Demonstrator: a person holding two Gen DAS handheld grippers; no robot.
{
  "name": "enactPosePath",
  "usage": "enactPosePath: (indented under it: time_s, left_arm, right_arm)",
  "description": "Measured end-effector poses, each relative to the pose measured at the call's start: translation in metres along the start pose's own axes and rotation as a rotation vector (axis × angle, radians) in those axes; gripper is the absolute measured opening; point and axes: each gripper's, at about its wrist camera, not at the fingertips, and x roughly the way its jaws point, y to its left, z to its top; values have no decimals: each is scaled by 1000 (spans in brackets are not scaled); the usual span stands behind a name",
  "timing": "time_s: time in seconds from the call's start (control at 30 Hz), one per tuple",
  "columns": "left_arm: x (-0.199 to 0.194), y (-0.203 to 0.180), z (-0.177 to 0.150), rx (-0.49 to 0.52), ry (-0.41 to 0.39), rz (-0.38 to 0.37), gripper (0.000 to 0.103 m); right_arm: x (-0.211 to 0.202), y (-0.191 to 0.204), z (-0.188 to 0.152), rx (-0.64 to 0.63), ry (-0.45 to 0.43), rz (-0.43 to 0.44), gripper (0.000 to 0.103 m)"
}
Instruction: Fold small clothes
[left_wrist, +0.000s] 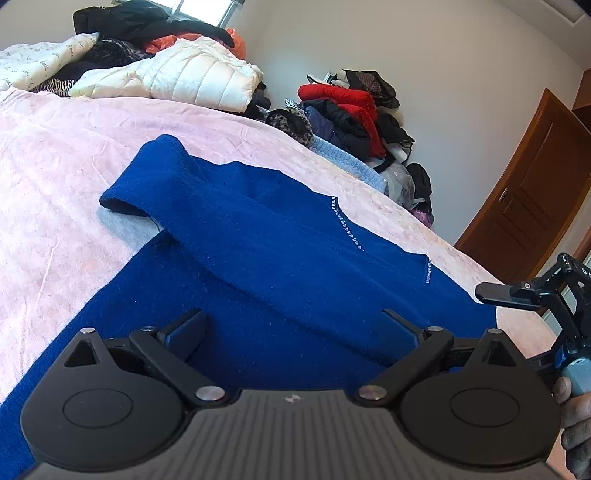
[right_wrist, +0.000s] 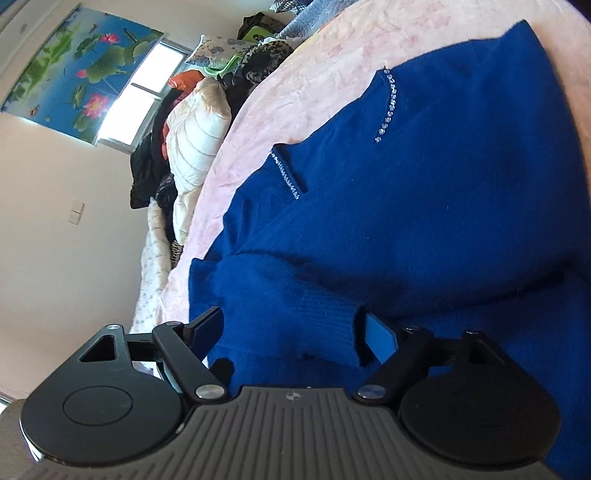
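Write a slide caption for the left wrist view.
Open hand-held gripper over a blue sweater on a pink bed.

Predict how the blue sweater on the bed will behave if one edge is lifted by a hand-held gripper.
The blue sweater will probably sag limply: its sleeve already lies draped in soft folds. Its fuzzy knit should resist slipping on the pink bedspread, so it may drag and bunch. The rhinestone trim could perhaps snag.

A pink-covered bed (left_wrist: 55, 177) is being lit by daylight from a window (right_wrist: 147, 96); beside that window a lotus-print blind (right_wrist: 74, 62) is hung, and a brown wooden door (left_wrist: 528, 206) is seen beyond the bed.
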Motion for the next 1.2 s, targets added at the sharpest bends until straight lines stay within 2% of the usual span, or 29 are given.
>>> enactPosePath:
  time_s: [0.17, 0.2, 0.23, 0.3, 0.33, 0.37, 0.43, 0.6, 0.73, 0.8, 0.83, 0.9, 0.93, 0.97, 1.0, 1.03, 1.13, 1.2]
  left_arm:
    - [0, -1, 0, -3, -1, -4, 102]
    - [0, -1, 0, -4, -1, -3, 102]
    - [0, -1, 0, -5, -2, -4, 102]
    - [0, -1, 1, -7, -2, -7, 102]
    - [1, -1, 1, -9, -3, -8, 102]
    - [0, -2, 1, -11, -3, -10, 102]
    - [0, -1, 1, -15, -5, -13, 102]
    - [-1, 0, 1, -22, -8, -18, 102]
    - [-1, 1, 1, -24, -8, -20, 102]
    - [-1, 1, 1, -26, -9, -21, 102]
    - [-1, 1, 1, -26, -9, -21, 102]
    - [-2, 1, 0, -28, -10, -23, 102]
    - [-1, 1, 0, -29, -10, -24, 102]
    - [-2, 1, 0, -30, -10, -25, 102]
    - [-2, 1, 0, -31, -11, -26, 102]
    - [-2, 1, 0, -32, -11, -26, 102]
    - [-2, 1, 0, -28, -10, -24, 103]
    - [-2, 1, 0, -28, -10, -22, 103]
  right_arm:
    - [8, -14, -6, 79, 8, -1, 82]
    - [10, -13, -6, 90, 4, 9, 81]
    - [12, -11, -5, 94, 0, 9, 75]
    - [18, -8, -5, 95, 13, 5, 48]
    - [21, -6, -6, 91, 18, -15, 17]
    - [22, -3, -7, 74, 9, -45, 11]
    - [20, 4, -9, 31, -19, -60, 11]
    - [-1, 37, 2, -96, -100, -16, 10]
    - [-52, 93, 13, -418, -266, 18, 10]
    - [-67, 100, 14, -548, -282, -47, 5]
    - [-65, 87, 20, -551, -231, -111, 5]
    - [-52, 32, 38, -398, -120, -239, 10]
    - [-48, 3, 43, -302, -96, -326, 20]
    - [-49, -14, 43, -263, -101, -380, 22]
    - [-54, -24, 40, -254, -118, -375, 21]
    - [-61, -29, 36, -238, -143, -326, 22]
    - [-76, -33, 38, -189, -207, -219, 44]
    - [-76, -36, 47, -140, -207, -174, 45]
